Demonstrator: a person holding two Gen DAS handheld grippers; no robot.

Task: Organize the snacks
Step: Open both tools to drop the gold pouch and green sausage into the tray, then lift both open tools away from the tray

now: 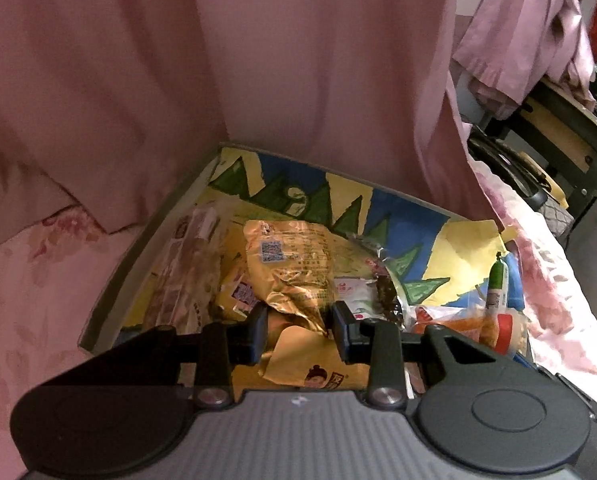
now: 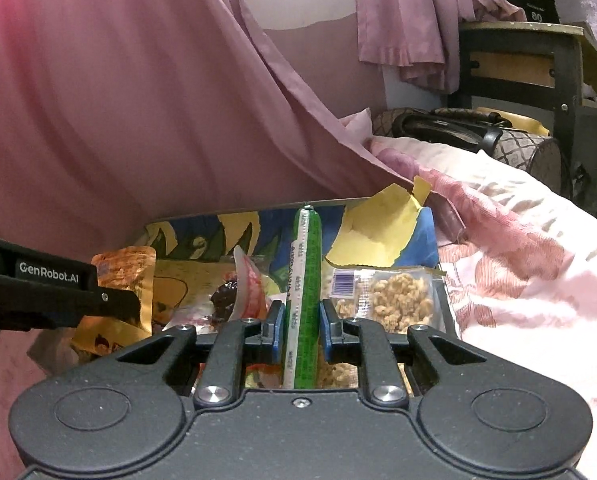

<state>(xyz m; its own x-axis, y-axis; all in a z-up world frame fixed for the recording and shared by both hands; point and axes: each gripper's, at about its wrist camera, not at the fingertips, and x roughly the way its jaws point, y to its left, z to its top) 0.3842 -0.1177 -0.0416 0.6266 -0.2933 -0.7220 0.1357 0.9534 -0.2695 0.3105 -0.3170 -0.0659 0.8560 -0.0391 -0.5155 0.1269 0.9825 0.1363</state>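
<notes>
Left gripper (image 1: 299, 330) jaws clenched on gold snack pouch (image 1: 294, 276) over painted tray (image 1: 394, 204) on bed (image 2: 518, 248), right gripper (image 2: 300, 330) jaws clamped on green sausage stick (image 2: 307, 280), upright, tray's right side.

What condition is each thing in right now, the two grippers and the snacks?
Left gripper: shut on the gold packet.
Gold packet: crumpled, pinched over the box.
Right gripper: shut on the green stick.
Green stick: held, sealed.
Box: open, snacks inside.
Cereal bag: sealed, lying in the box.
</notes>
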